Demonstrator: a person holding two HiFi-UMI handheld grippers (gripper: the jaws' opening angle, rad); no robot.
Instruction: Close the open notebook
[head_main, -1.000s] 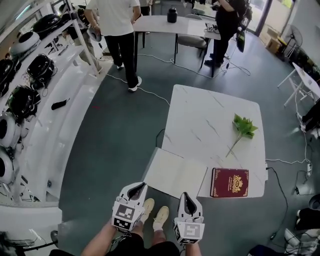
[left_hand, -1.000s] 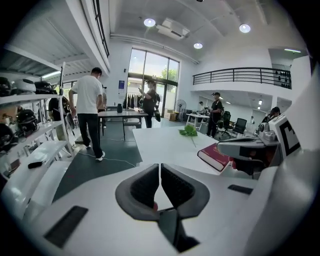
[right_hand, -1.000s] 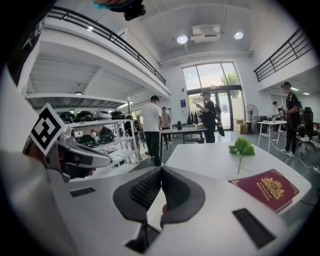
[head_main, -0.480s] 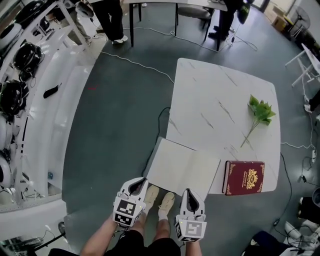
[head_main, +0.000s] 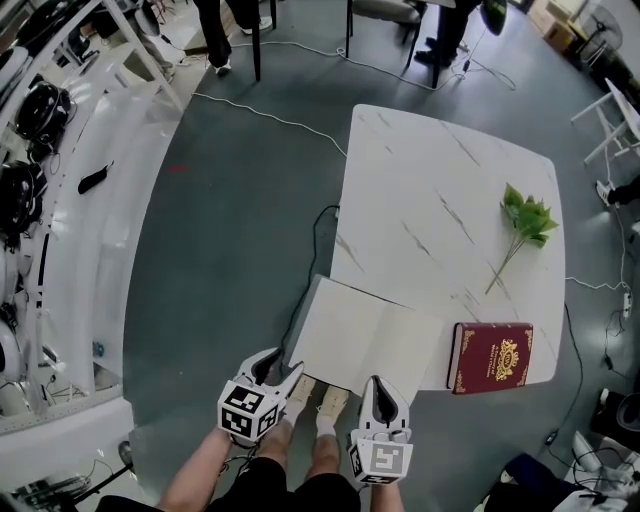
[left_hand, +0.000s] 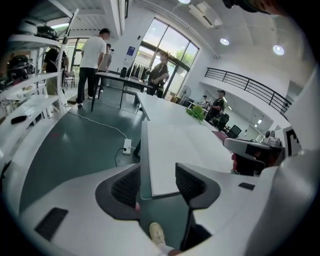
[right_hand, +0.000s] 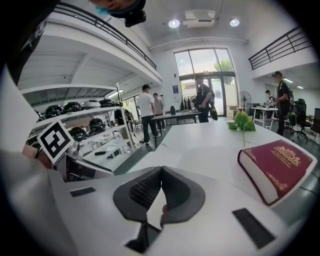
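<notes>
As we look down, the open notebook (head_main: 365, 338) lies face up on the near left corner of the white table (head_main: 450, 190). Its left page hangs out past the table's edge over the dark floor (head_main: 230, 250). Its long axis runs along the table's near edge, dipping a little towards the right, and the blank pages are spread flat. A closed red book (head_main: 492, 357) sits just beside its right edge, so that side is tight. Beyond the notebook the tabletop is bare up to the green sprig (head_main: 525, 225). To the left there is a wide stretch of floor between the table and the white shelving (head_main: 90, 250), crossed only by a cable (head_main: 290, 122).

Our forearms come in from below, side by side above our shoes (head_main: 318, 400), and both grippers tip forward and down at the notebook's near edge. The left gripper (head_main: 270, 368) is rolled, its marker cube canted. Its jaws are opening, and the left gripper view shows the notebook's near corner in the gap with no pad clamping it. The right gripper (head_main: 377, 388) sits at the notebook's near edge with its jaws closed tip to tip on nothing.
</notes>
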